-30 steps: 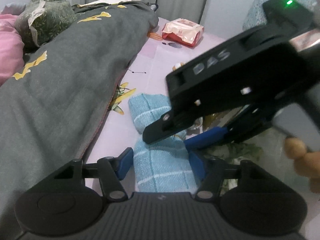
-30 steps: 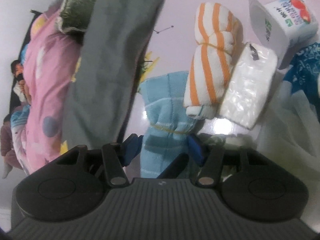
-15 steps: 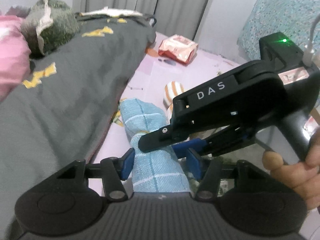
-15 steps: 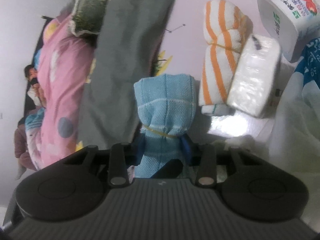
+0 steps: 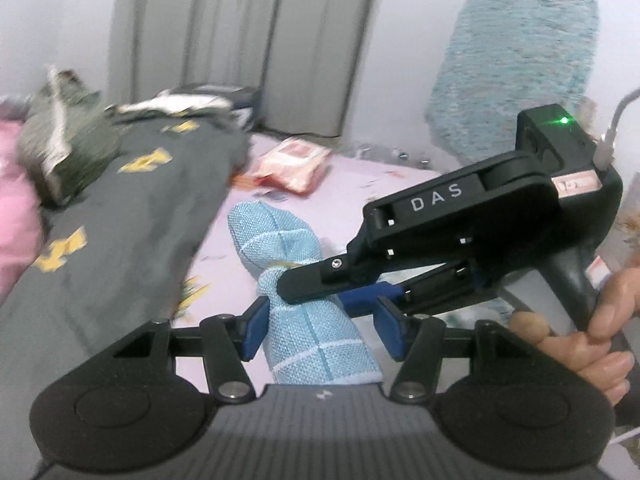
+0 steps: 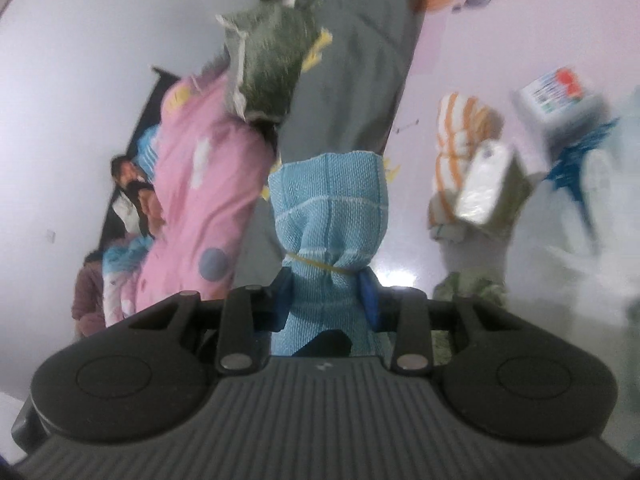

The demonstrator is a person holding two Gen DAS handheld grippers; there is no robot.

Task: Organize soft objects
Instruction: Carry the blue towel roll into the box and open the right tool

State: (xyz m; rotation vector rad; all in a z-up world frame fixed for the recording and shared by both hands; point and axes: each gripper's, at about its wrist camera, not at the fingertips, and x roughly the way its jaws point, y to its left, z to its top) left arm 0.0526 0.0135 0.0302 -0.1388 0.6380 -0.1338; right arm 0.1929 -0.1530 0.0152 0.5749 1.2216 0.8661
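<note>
Two matching claws in black plastic — ribbed grey-black housing, round side bosses, silver pivot screws, blue finger pads on the left claw [image 5: 322,330] and right claw [image 6: 326,300]. Seen from the left wrist: white "DAS" lettering, green light, a white cable plugged in, what looks like a pinkish label — blurred. Bare hand [image 5: 592,344] on the handle.
</note>
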